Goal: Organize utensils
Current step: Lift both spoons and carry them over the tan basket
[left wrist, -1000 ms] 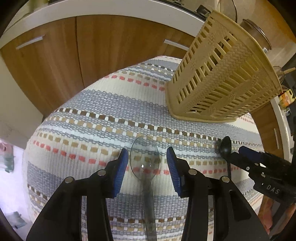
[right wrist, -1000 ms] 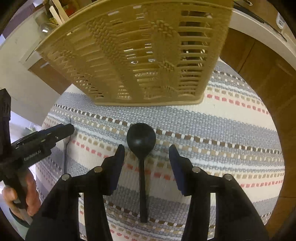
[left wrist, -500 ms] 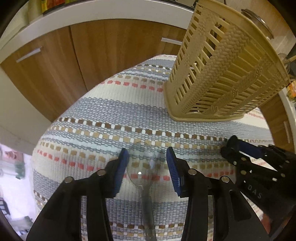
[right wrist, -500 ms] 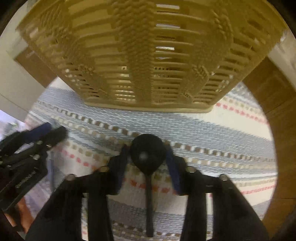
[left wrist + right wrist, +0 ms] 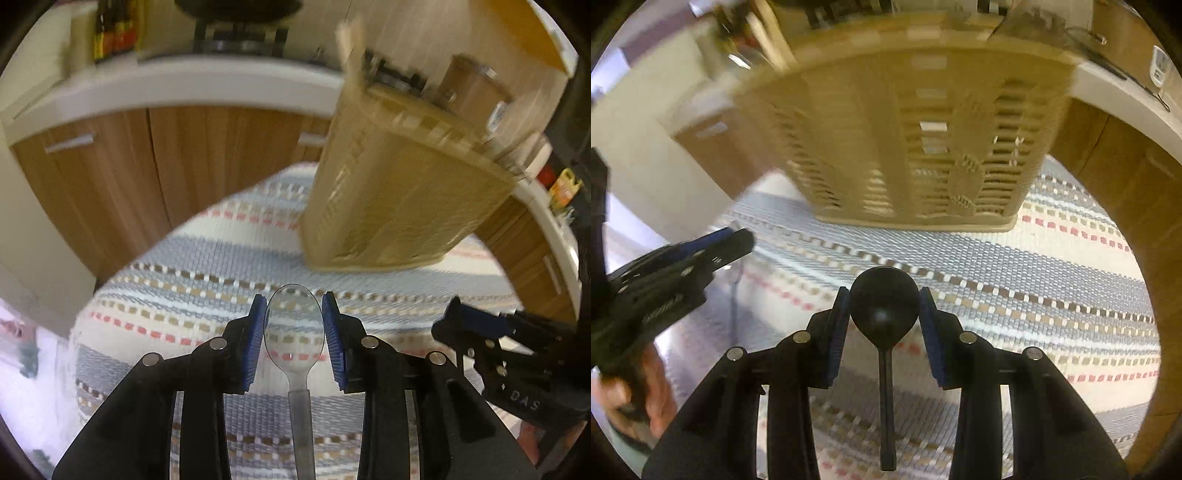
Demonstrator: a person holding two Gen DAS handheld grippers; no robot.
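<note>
Ahead of both my tongs stood the beige slatted basket [image 5: 399, 192], upright on the striped rug [image 5: 207, 266], with an open band of rug between its base and my fingertips. Behind the rug ran brown wooden cabinet doors [image 5: 207, 155] under a white counter edge [image 5: 184, 86]; these hemmed the rug in on the far side and, in the right wrist view, along the right. Jars and bottles on the counter were too blurred to name.

My left tongs [image 5: 294, 332] were drawn narrow around the bowl of a clear plastic spoon [image 5: 294, 332], the blue pads [image 5: 257, 332] pressing its two edges, the handle running back toward me between the fingers. My right tongs [image 5: 883, 317] were closed the same way on the bowl of a black spoon [image 5: 883, 306], its handle likewise pointing back toward me. Both spoons sat above the rug, near the basket's front wall but apart from it.

Each pair of tongs showed at the edge of the other's view, side by side, not touching.
</note>
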